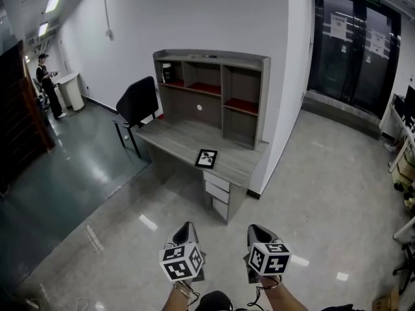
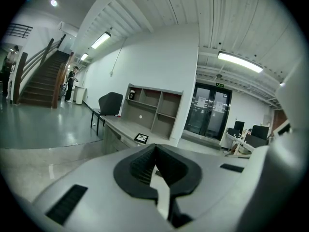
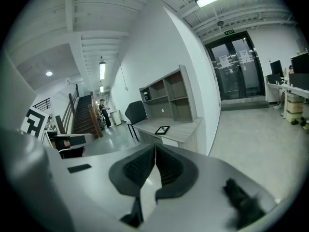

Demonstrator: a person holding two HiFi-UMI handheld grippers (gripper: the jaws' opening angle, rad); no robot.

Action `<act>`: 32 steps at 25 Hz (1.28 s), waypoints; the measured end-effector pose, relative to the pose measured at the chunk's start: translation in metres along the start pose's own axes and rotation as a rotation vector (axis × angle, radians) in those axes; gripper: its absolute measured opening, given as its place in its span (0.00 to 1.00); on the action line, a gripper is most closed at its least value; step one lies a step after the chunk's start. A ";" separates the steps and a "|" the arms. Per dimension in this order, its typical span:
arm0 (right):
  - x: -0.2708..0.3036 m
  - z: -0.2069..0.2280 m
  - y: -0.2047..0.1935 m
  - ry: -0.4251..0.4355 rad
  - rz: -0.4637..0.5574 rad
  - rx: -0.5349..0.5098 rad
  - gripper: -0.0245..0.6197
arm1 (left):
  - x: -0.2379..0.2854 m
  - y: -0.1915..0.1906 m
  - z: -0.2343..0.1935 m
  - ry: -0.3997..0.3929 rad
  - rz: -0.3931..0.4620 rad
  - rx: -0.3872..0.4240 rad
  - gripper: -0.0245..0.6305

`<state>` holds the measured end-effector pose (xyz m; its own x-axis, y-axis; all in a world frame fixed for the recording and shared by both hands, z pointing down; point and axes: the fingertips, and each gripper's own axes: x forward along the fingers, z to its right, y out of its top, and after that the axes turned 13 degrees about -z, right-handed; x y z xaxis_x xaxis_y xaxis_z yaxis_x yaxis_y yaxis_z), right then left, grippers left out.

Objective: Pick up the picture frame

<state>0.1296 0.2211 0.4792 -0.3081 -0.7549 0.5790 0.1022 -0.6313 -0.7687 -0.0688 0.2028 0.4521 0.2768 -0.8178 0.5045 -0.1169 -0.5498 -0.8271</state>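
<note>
A small black picture frame (image 1: 207, 158) lies flat near the front right of a grey desk (image 1: 178, 140). It also shows far off as the picture frame (image 2: 141, 138) in the left gripper view and the picture frame (image 3: 162, 129) in the right gripper view. My left gripper (image 1: 188, 227) and right gripper (image 1: 255, 230) hang side by side over the floor, well short of the desk. Both are shut with nothing between the jaws: the left gripper (image 2: 154, 149) and the right gripper (image 3: 155, 146) show their ribbed pads meeting.
A shelf hutch (image 1: 214, 92) stands on the desk's back, drawers (image 1: 217, 193) under its right end. A black chair (image 1: 136, 105) sits at the left end. Glass doors (image 1: 353, 44) are at the right, a person (image 1: 47, 83) stands far left by a white bin.
</note>
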 end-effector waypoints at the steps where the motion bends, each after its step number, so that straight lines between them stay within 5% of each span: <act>1: 0.001 0.000 0.000 0.001 -0.003 -0.002 0.09 | 0.002 0.000 -0.001 0.001 -0.003 -0.004 0.06; 22: 0.060 0.023 0.033 -0.006 -0.031 -0.004 0.09 | 0.066 0.029 -0.006 0.003 -0.009 0.007 0.06; 32: 0.102 0.021 0.080 0.003 -0.021 -0.015 0.09 | 0.111 0.071 -0.017 -0.005 -0.008 0.017 0.06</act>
<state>0.1260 0.0900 0.4820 -0.3132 -0.7406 0.5945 0.0813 -0.6446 -0.7602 -0.0627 0.0701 0.4534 0.2825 -0.8127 0.5095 -0.0989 -0.5530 -0.8273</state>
